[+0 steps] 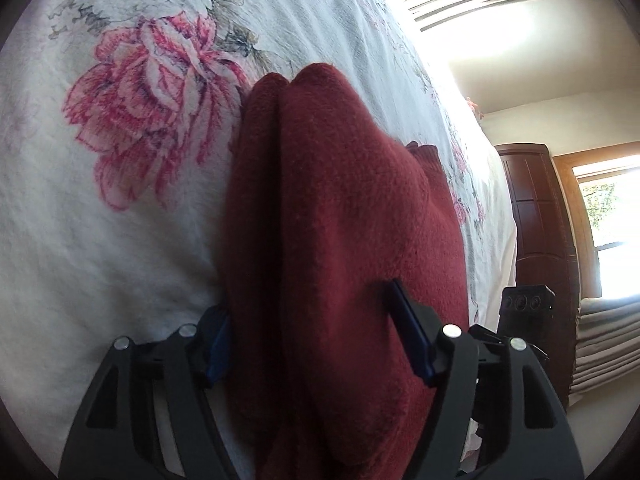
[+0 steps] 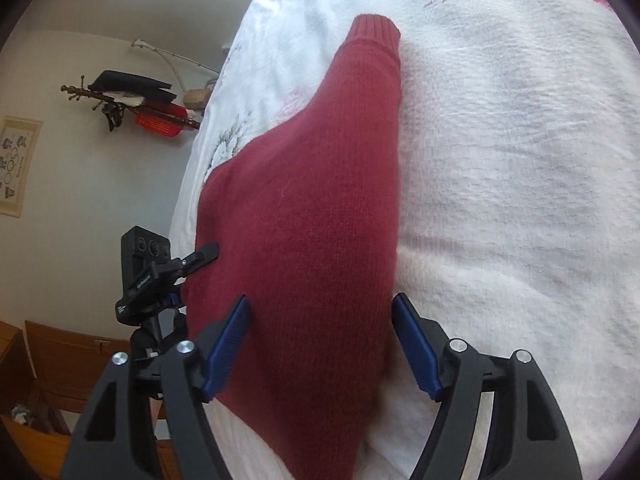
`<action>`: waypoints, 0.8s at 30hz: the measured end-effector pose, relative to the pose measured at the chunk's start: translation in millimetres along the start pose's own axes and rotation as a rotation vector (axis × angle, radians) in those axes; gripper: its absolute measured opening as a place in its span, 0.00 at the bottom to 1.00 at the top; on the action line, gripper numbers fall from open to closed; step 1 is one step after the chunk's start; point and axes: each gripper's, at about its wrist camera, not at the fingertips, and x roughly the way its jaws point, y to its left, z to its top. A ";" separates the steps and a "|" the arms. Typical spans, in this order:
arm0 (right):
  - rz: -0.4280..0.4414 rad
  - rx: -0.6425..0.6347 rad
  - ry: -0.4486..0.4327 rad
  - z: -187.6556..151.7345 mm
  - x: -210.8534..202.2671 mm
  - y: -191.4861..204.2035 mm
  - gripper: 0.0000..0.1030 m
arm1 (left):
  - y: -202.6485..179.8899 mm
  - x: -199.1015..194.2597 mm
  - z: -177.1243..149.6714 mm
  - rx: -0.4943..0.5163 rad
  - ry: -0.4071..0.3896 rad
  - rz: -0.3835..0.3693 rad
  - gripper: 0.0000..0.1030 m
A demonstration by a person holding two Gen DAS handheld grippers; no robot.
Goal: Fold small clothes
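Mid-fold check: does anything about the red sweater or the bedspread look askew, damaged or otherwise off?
Nothing looks damaged or spilled. The red sweater lies on the floral bedspread, its ribbed cuff intact. In the left wrist view the sweater bunches into thick folds between the left hand-held gripper pads, expected mid-fold.

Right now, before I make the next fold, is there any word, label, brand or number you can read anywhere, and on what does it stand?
Nothing reads cleanly.
Black camera unit beside the dark red knitted sweater: small white print on its side, too blurred to read.
Cream framed wall hanging: dark marks, too small to tell if they are letters.
Sweater and white floral bedspread: no text seen.
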 end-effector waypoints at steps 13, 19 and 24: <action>0.148 0.029 -0.033 0.4 1.3 9.9 0.39 | -30.1 -3.5 -10.7 0.043 -0.026 -0.093 0.31; 0.171 -0.001 -0.044 -28.7 -60.1 25.0 0.39 | -89.5 -13.1 -45.2 0.099 0.001 -0.147 0.31; 0.186 -0.005 -0.071 -73.2 -133.7 17.7 0.39 | -145.1 -14.2 -99.0 0.153 0.032 -0.237 0.31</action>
